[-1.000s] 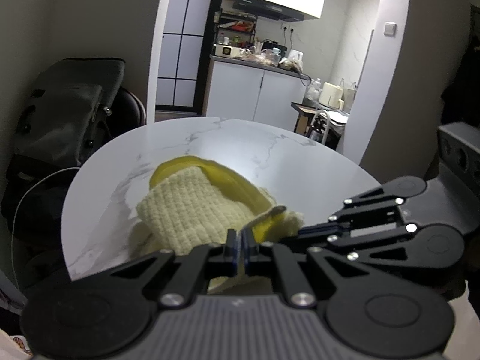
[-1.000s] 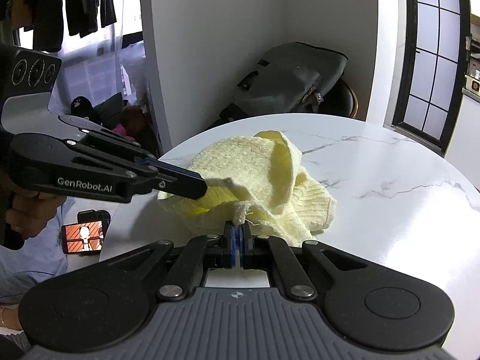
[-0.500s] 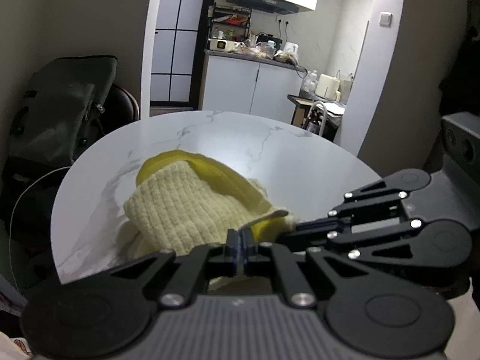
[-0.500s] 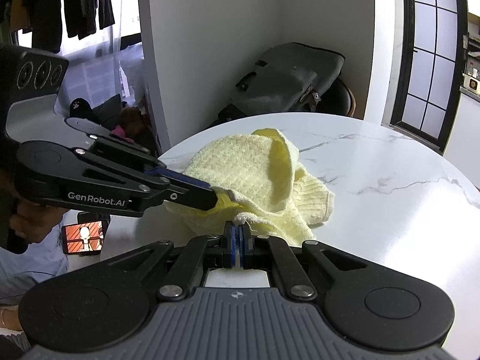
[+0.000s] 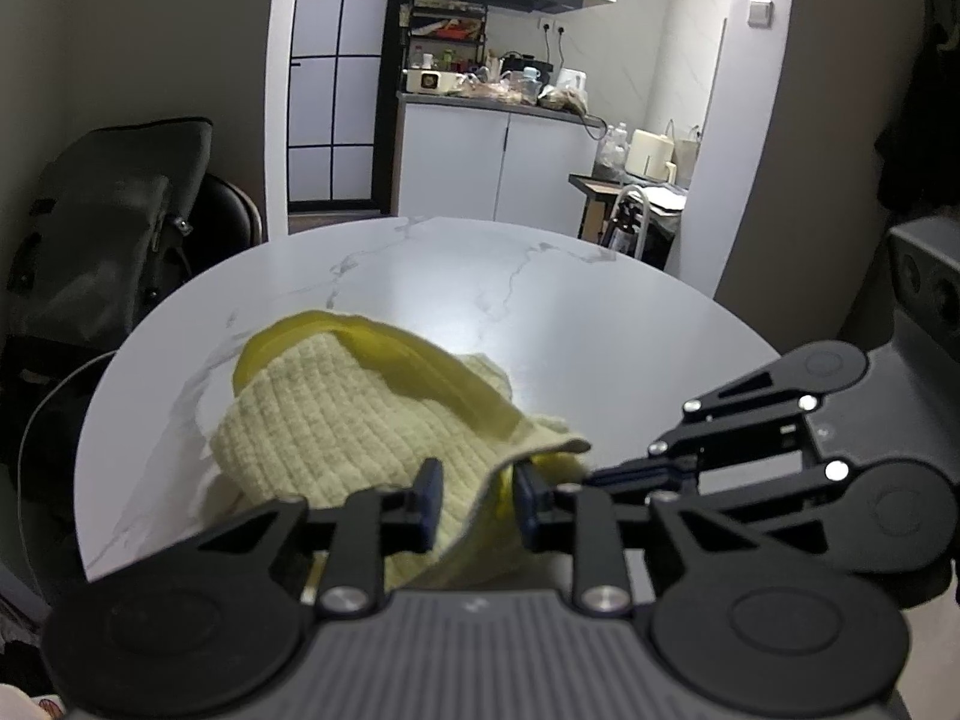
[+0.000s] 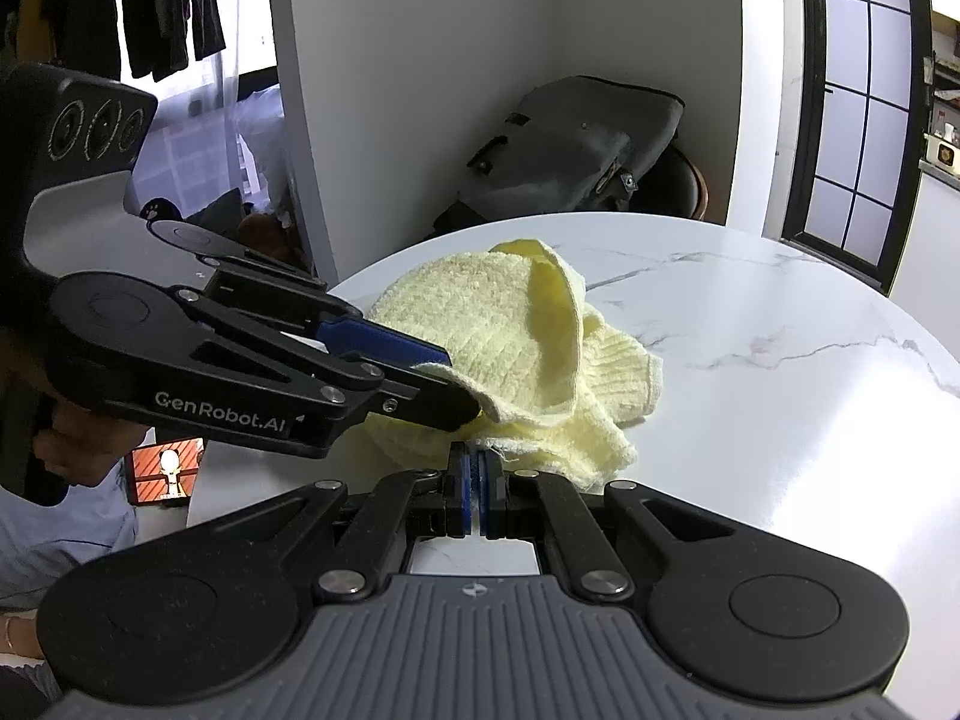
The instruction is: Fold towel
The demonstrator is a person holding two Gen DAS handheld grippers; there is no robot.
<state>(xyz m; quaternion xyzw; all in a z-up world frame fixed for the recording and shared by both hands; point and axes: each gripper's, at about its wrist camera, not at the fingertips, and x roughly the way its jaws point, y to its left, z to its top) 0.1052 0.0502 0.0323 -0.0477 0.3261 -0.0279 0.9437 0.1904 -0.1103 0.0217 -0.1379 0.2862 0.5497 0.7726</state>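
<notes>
A pale yellow knitted towel (image 5: 336, 432) lies crumpled on the round marble table (image 5: 600, 324) near its close edge. My left gripper (image 5: 478, 498) has its jaws opening. A loose towel edge runs through the gap, and the pads do not press on it. In the right wrist view the left gripper (image 6: 453, 387) comes in from the left, with the towel (image 6: 498, 324) draped over its tip. My right gripper (image 6: 477, 483) is shut on a frayed towel corner just above the table edge. In the left wrist view the right gripper (image 5: 570, 477) sits close beside the left one's tips.
A dark bag (image 6: 576, 144) rests on a chair behind the table. A kitchen counter (image 5: 498, 156) stands far back. A person's hand (image 6: 78, 444) holds the left gripper's handle, and a lit phone (image 6: 165, 468) lies below it. The table's far half is bare marble (image 6: 780, 420).
The left gripper's jaws went from shut to parted, letting go of the towel edge they pinched. That gripper edged closer to the right one. The right gripper has not moved.
</notes>
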